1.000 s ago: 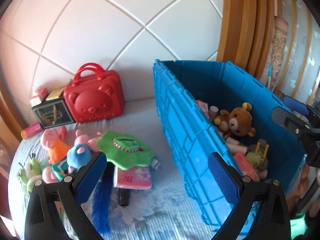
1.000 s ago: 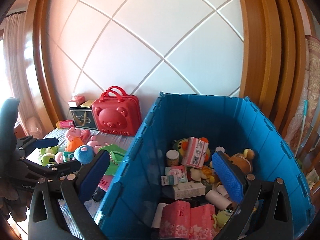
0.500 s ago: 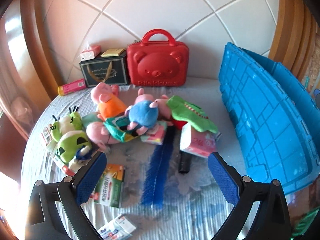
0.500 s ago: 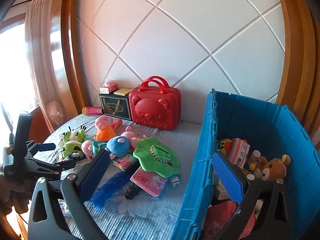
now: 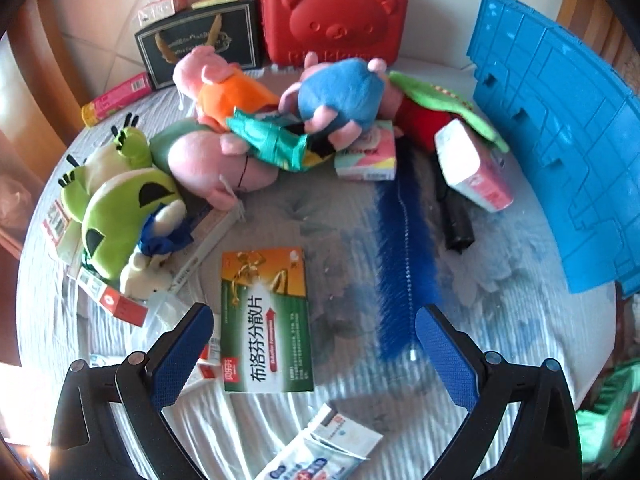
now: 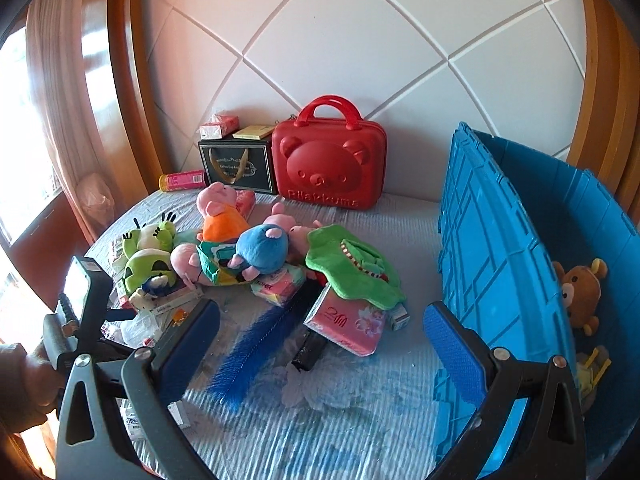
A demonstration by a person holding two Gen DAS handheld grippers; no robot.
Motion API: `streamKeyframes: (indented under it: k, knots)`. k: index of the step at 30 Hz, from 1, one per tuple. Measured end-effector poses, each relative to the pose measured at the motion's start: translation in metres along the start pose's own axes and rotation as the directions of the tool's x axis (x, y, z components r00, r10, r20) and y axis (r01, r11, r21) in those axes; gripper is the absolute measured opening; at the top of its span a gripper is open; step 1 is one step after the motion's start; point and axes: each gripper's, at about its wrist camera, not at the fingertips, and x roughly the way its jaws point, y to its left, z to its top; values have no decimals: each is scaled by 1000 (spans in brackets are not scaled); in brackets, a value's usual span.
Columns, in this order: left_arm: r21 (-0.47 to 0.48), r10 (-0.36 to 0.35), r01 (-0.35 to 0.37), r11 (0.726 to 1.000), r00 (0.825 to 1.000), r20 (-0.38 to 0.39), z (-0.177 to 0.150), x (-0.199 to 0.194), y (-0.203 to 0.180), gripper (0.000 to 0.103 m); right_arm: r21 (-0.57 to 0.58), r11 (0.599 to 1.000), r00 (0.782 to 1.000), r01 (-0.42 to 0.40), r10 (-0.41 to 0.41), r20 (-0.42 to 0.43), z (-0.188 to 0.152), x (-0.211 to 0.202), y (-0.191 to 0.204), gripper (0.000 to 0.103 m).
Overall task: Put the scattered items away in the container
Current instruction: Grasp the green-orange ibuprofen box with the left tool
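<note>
A blue plastic crate (image 6: 500, 264) stands at the right of the bed, with a brown bear (image 6: 580, 292) inside. Scattered items lie to its left: a green medicine box (image 5: 266, 320), a blue brush (image 5: 404, 252), a pink tissue pack (image 5: 472, 168), pig plush toys (image 5: 340, 96) and green frog plush (image 5: 120, 200). My left gripper (image 5: 312, 356) hangs open low over the green medicine box, its left pad beside the box's edge. My right gripper (image 6: 320, 344) is open above the bedding between the brush and the crate, holding nothing.
A red bear case (image 6: 330, 164) and a black gift box (image 6: 236, 166) stand against the padded headboard. Small cartons and a blister pack (image 5: 320, 452) lie near the front edge. A hand (image 6: 24, 384) holds the left gripper at the far left.
Both grippers swung left, away from the crate and toward the scattered pile. The left gripper dropped close over the green medicine box. Both stayed open.
</note>
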Motion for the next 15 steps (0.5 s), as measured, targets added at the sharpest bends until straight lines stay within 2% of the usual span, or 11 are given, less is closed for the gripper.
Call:
streamKeyframes:
  k: [9,11,13,15]
  knots:
    - [81,-21,31,996,992,-121,-6,90,26,102,27,996,990,80,-76,-121,-32,18,33,103]
    - [91,-18,32,995,989,-147,-9,103,29,102,33,995,986,94,-89,-139,-38,20,37,103]
    - [129,-3,20,991,992,-130,-11,107,26,102,38,994,983,103,-96,-154,-43,23,41,103]
    - [146,-9,31,989,989,-147,-15,113,26,102,39,993,981,107,-99,-169,-49,26,47,103]
